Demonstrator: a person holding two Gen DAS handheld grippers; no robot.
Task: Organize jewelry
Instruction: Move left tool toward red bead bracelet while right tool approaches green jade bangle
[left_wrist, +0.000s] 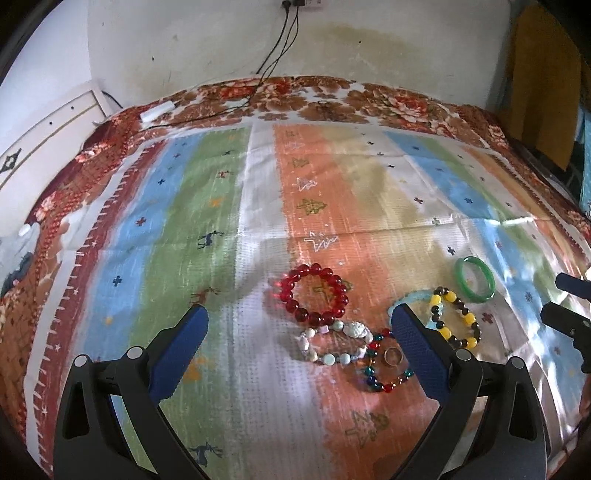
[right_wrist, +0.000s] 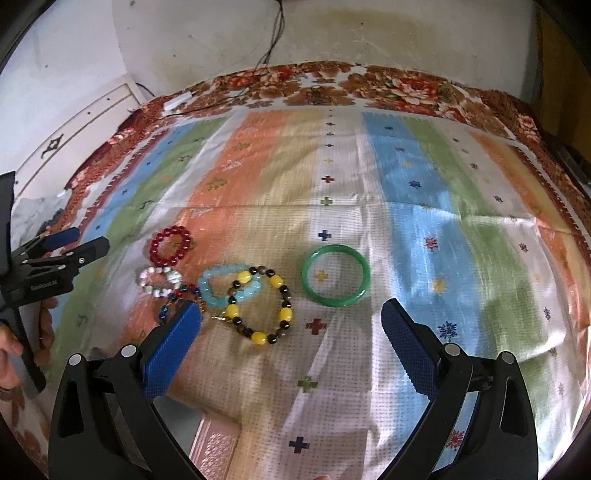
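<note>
Where the striped cloth (right_wrist: 343, 192) lies spread in bands of blue, green, orange and white, scattered with small crosses and deer, it covers a floral bedspread (left_wrist: 388, 99) in red and brown that shows along the far edge and the left side. Behind it stands a stained, off-white wall (left_wrist: 192, 40), with black cables (left_wrist: 280, 44) hanging down onto the bedspread beside a white power strip (left_wrist: 157, 110).

On the cloth the jewelry sits in a loose cluster: a red bead bracelet (left_wrist: 314, 294), a white stone bracelet (left_wrist: 332, 343) just below it, a multicoloured bead bracelet (left_wrist: 384, 363) with a ring (left_wrist: 392, 356) inside it, a pale blue bead bracelet (right_wrist: 229, 286) overlapping a yellow and dark bead bracelet (right_wrist: 260, 304), and a green bangle (right_wrist: 335, 276) apart to the right.

The left claw (left_wrist: 299, 321) hangs wide open over the cluster, empty. The right claw (right_wrist: 291, 321) is also spread wide and empty, near the yellow bracelet and bangle.
</note>
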